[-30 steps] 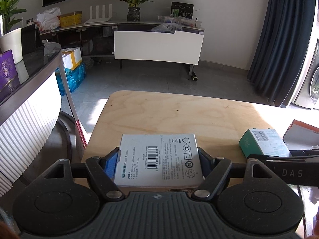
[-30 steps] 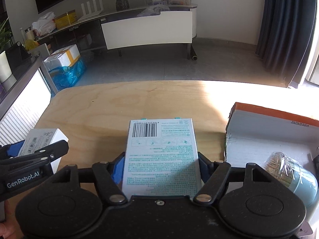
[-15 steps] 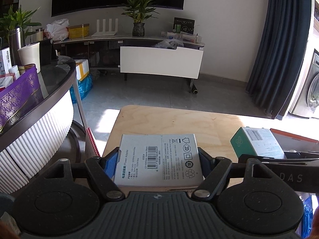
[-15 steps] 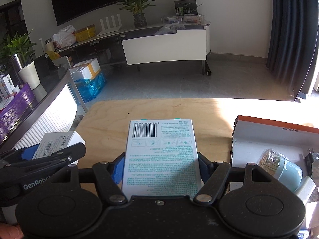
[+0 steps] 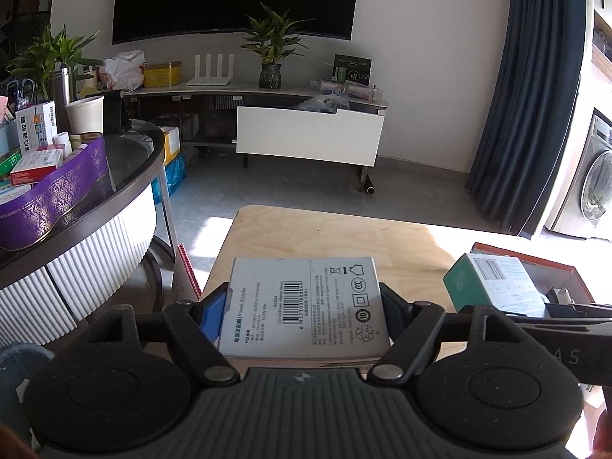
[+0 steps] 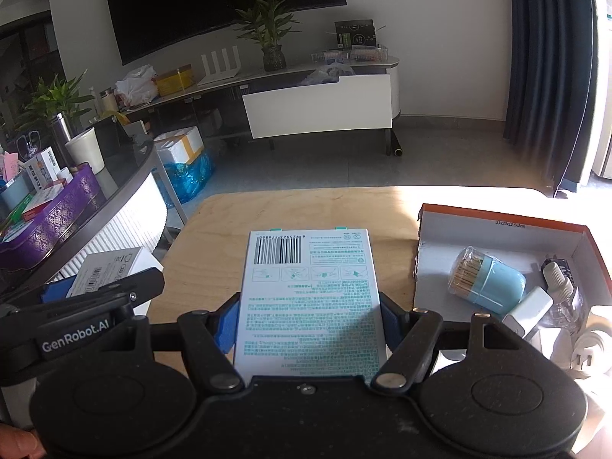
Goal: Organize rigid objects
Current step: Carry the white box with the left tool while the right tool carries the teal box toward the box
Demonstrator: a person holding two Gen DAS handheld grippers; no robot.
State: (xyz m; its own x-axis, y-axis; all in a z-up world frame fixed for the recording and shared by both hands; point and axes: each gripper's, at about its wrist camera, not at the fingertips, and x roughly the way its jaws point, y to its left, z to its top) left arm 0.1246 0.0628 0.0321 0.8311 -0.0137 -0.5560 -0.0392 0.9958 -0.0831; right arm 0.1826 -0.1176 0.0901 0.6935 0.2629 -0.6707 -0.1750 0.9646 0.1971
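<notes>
My left gripper point(image 5: 304, 306) is shut on a grey power adapter box point(image 5: 306, 306), held flat above the near left part of the wooden table point(image 5: 325, 233). My right gripper point(image 6: 308, 313) is shut on a white and teal box point(image 6: 310, 298) with a barcode, held above the table point(image 6: 306, 206). Each gripper shows in the other's view: the teal box point(image 5: 493, 283) at right, the grey box point(image 6: 111, 267) at left. An orange-rimmed open box point(image 6: 505, 225) lies at the table's right.
The open box holds a blue toothpick jar point(image 6: 485, 283), a white adapter point(image 6: 528, 310) and a small clear bottle point(image 6: 566, 294). A round glass-topped table point(image 5: 126, 160) with a purple tray point(image 5: 49, 199) of boxes stands left. A TV console point(image 5: 310, 137) stands behind.
Both grippers have risen and pulled back from the table, boxes still held. The views now tilt up and show more of the room and the round table.
</notes>
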